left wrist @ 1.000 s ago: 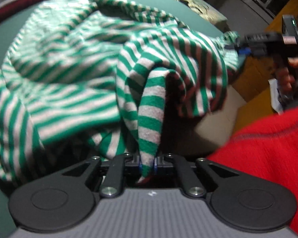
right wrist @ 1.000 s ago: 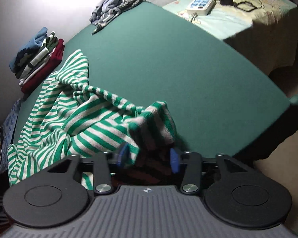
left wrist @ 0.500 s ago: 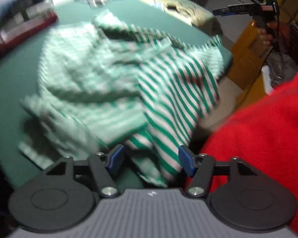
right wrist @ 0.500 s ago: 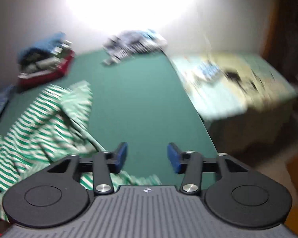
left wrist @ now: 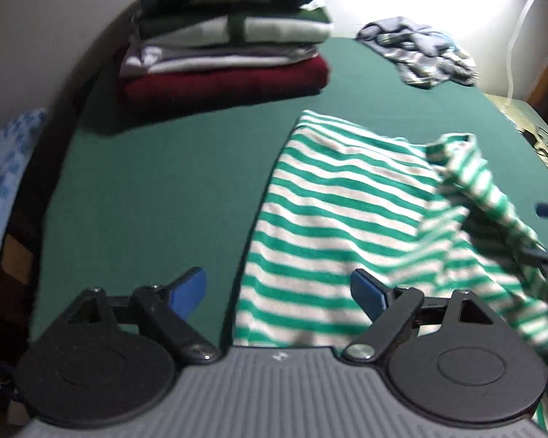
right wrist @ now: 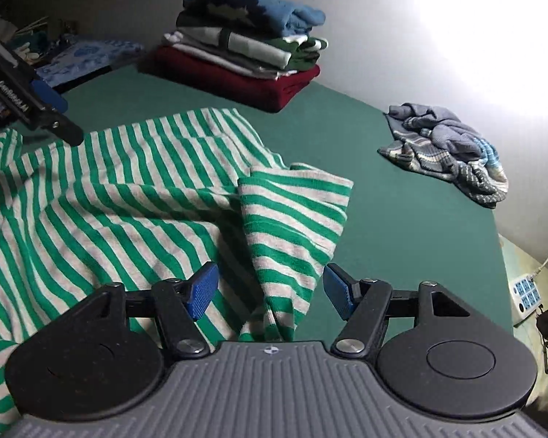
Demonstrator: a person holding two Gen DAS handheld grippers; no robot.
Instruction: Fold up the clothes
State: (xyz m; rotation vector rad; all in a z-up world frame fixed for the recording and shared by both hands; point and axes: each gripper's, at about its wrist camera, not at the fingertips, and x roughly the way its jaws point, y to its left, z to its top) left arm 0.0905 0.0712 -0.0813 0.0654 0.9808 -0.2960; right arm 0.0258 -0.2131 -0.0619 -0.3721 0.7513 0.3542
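Both my left claw (left wrist: pixel 277 292) and right claw (right wrist: pixel 270 290) are spread, gripping nothing. The green-striped shirt (right wrist: pixel 135 197) lies rumpled on the green tabletop (right wrist: pixel 402 211), soft and light; I would pinch the sleeve (right wrist: pixel 292 219) cuff at 12 o'clock

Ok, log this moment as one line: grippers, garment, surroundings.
left gripper: open | right gripper: open | striped shirt: rumpled, unfolded on green table | folded stack: behind
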